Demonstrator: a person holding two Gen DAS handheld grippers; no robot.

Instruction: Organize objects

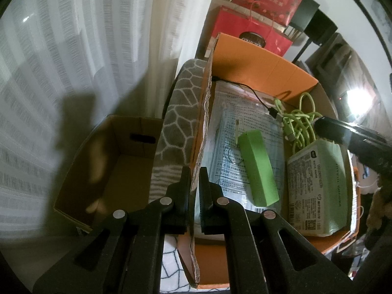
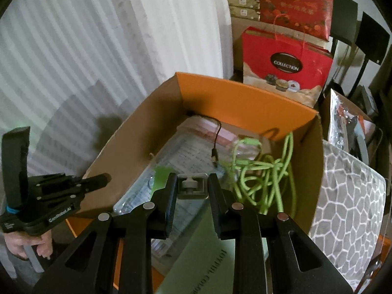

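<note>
Clamped on the torn left wall of the orange cardboard box, the left tool had its jaws all but together, one finger outside the wall and one inside it; in the right wrist view the same tool showed at the left, its tips against the box's outer side and a hand gripping its handle below. The right tool hung over the box with its jaws part open and pressed on a small grey square part with a round knob, held above the box's contents. Inside the box, a clear plastic packet of printed sheets lay flat on the bottom, and a green rectangular block rested on top of it, slanted. Just beside the block on the right sat a pale green wrapped pack with a printed label, against the box's right wall. Behind that pack a tangle of lime-green cable was heaped in the far right corner, and a thin black cable with a plug ran from the back wall to the edge of the tangle. Outside the box on the left, a grey cushion with a white honeycomb pattern pressed against the torn wall, and beyond it stood a plain brown carton, open at the top. White curtains hung behind, and red gift bags stood past the box's far wall.
</note>
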